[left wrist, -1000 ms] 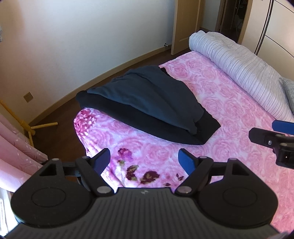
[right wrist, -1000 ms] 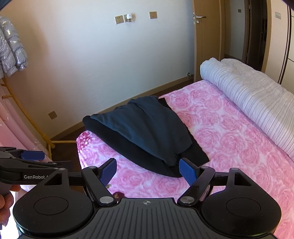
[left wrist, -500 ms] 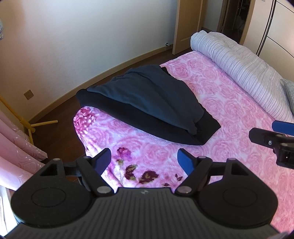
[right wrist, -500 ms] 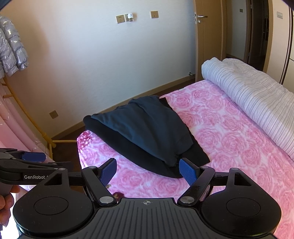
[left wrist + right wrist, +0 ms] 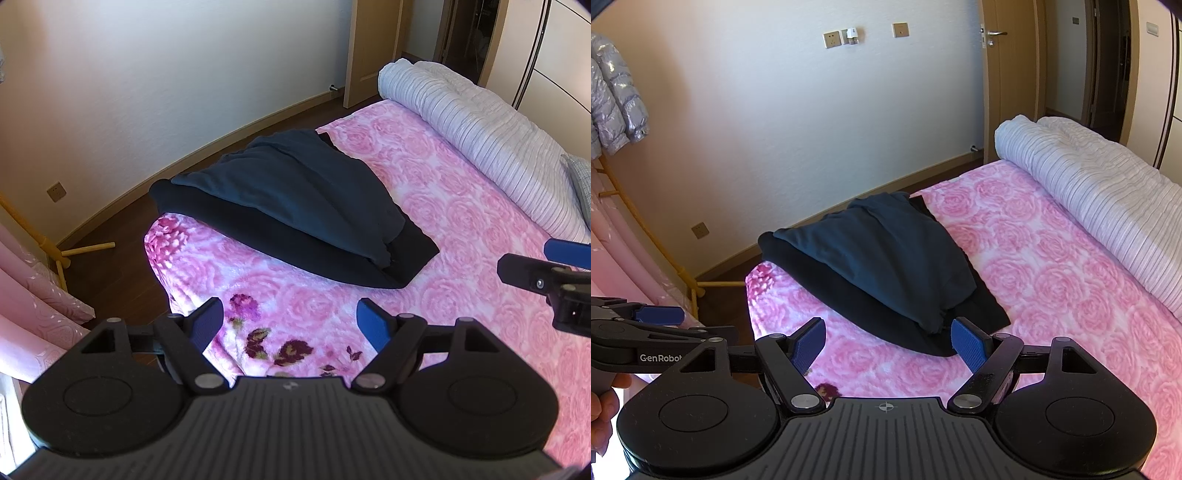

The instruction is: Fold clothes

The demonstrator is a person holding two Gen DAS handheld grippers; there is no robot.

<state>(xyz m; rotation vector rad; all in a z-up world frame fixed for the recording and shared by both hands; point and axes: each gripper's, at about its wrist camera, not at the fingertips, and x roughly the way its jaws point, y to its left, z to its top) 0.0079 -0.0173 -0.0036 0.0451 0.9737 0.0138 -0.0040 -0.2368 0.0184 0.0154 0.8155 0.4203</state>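
In the left wrist view, the left gripper (image 5: pixel 290 325) hangs above the near corner of the bed (image 5: pixel 461 229), its blue pads spread wide with nothing between them. The dark garment (image 5: pixel 295 199) lies in a loose heap along the bed's left edge, a dark blue layer on top of a black one (whether this is one piece or two cannot be told). A rolled pale striped duvet (image 5: pixel 480 136) runs along the bed's far side. Part of the right gripper (image 5: pixel 546 273) pokes in at the right edge of this view. In the right wrist view, the right gripper (image 5: pixel 888 345) is also spread apart and empty, raised over the pink rose-patterned cover near the heap's closest end. The left gripper shows at the left edge, held in a hand (image 5: pixel 602 410).
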